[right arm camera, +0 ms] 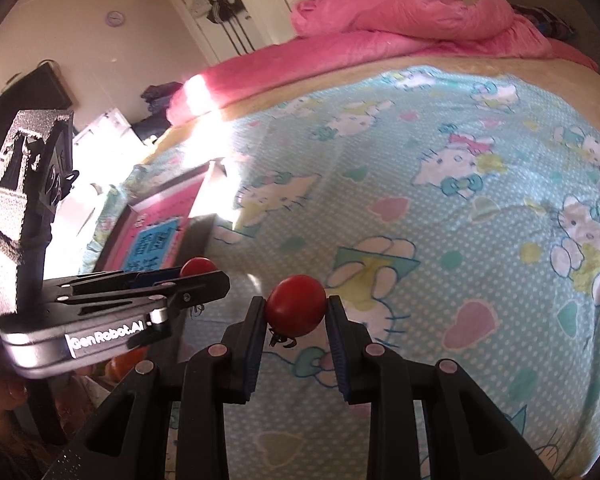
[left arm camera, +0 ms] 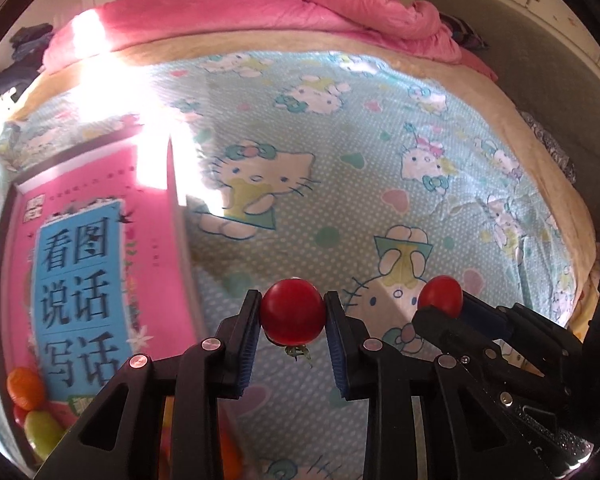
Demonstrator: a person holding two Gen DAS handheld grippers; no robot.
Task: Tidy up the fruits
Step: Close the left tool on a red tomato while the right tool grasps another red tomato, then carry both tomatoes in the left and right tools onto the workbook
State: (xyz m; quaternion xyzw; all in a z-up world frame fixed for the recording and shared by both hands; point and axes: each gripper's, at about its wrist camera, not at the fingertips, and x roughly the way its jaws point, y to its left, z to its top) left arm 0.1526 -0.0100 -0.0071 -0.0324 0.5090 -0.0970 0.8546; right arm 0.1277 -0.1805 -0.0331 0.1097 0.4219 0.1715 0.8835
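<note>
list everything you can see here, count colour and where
tomato in left gripper: 1, red, clamped between the left fingers, above the sheet
tomato in right gripper: 1, red, clamped between the right fingers
book: 1, pink cover with a blue title panel, lying on the bed at left
loose fruits: several, orange, green and red, at the book's near corner; exact count unclear
bed sheet: 1, light blue with cartoon cats, covering the bed
quilt: 1, pink, bunched at the far end of the bed
left gripper: 1, black with blue pads, shut on a tomato
right gripper: 1, black with blue pads, shut on a tomato
</note>
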